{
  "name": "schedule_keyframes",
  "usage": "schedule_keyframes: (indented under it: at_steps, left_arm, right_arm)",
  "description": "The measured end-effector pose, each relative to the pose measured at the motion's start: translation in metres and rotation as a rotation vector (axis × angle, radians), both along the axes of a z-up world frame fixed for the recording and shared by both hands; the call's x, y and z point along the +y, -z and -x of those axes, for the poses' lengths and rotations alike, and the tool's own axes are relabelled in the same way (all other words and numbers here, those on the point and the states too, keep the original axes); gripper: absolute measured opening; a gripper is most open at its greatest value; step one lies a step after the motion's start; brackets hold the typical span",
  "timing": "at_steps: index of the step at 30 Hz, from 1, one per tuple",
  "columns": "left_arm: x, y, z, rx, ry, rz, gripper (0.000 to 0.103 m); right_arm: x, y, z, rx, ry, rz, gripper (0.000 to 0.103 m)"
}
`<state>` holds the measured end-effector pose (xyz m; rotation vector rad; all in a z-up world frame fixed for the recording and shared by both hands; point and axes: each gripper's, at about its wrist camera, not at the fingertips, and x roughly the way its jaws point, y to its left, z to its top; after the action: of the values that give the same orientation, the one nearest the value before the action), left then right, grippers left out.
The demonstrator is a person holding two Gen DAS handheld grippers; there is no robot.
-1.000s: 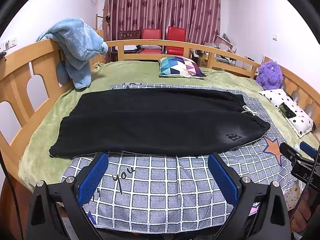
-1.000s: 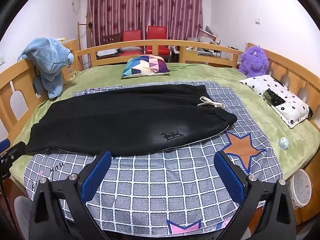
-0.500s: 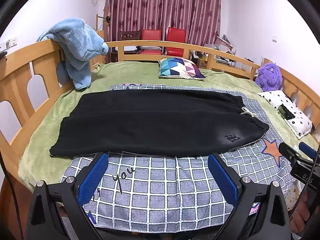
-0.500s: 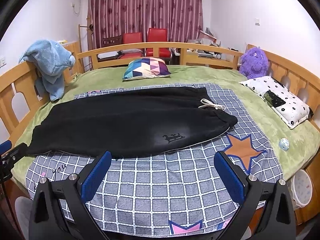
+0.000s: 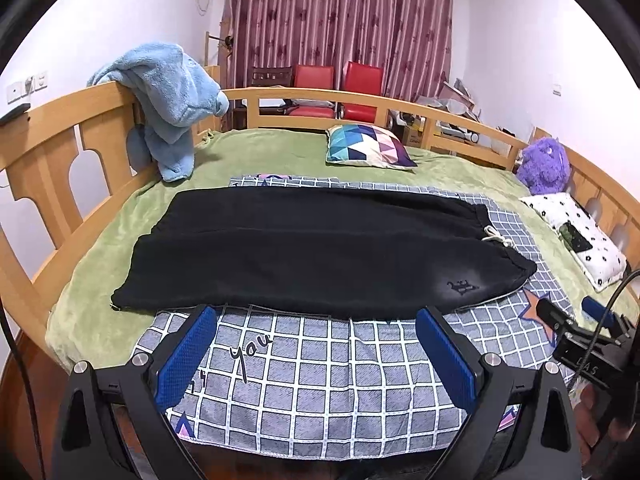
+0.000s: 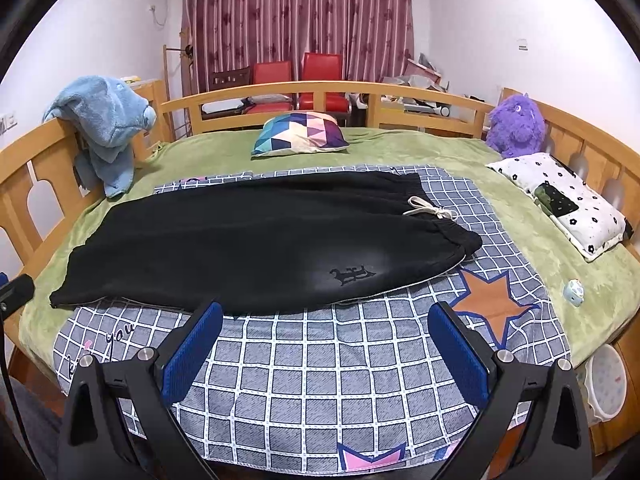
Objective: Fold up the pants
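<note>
Black pants (image 5: 312, 248) lie flat across a grey checked sheet (image 5: 320, 376) on the bed, waistband with white drawstring (image 5: 496, 236) at the right, leg hems at the left. They show in the right wrist view too (image 6: 256, 240). My left gripper (image 5: 316, 356) is open and empty, hovering over the sheet's near edge, short of the pants. My right gripper (image 6: 326, 354) is open and empty, also over the near edge of the checked sheet (image 6: 320, 380), below the pants' logo (image 6: 352, 274).
A wooden bed rail (image 5: 60, 152) carries a blue plush towel (image 5: 168, 92). A geometric pillow (image 5: 368, 148), a purple plush toy (image 6: 516, 120) and a dotted white pillow (image 6: 560, 200) lie on the green blanket (image 6: 540, 248). A small pale object (image 6: 573, 292) sits near the right edge.
Both grippers have drawn back and risen slightly, so the pants sit a little farther off. The jaws stay open and the pants have not moved.
</note>
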<state>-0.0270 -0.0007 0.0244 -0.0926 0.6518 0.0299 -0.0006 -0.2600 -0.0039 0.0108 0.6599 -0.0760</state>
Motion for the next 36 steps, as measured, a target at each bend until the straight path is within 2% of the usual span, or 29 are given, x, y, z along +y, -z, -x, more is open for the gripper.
schedule_keyframes:
  at_steps: [6, 9, 16, 21, 24, 32, 36]
  left_arm:
    - [-0.001, -0.010, -0.005, -0.007, -0.026, 0.032, 0.101]
    - [0.000, -0.010, -0.011, 0.007, -0.040, 0.051, 0.101]
    - [-0.009, -0.021, -0.026, -0.004, -0.025, 0.023, 0.101]
    - [-0.021, -0.031, -0.034, -0.021, -0.032, -0.052, 0.101]
    - [-0.025, -0.033, -0.045, 0.002, 0.005, -0.022, 0.101]
    - [-0.024, -0.019, -0.061, 0.018, 0.041, -0.045, 0.101]
    - [-0.004, -0.004, -0.062, 0.007, -0.011, -0.011, 0.101]
  right_arm:
    - [-0.008, -0.001, -0.007, 0.004, -0.016, 0.001, 0.101]
    - [-0.011, 0.001, -0.013, 0.036, -0.040, -0.022, 0.101]
    - [-0.003, -0.006, -0.015, 0.014, -0.075, 0.005, 0.101]
    - [-0.006, -0.015, -0.017, -0.008, -0.082, -0.038, 0.101]
    - [-0.008, -0.019, -0.020, -0.017, -0.069, -0.027, 0.101]
    - [-0.014, -0.017, -0.031, -0.032, -0.078, -0.068, 0.099]
    - [-0.020, -0.005, -0.032, -0.013, -0.056, -0.081, 0.098]
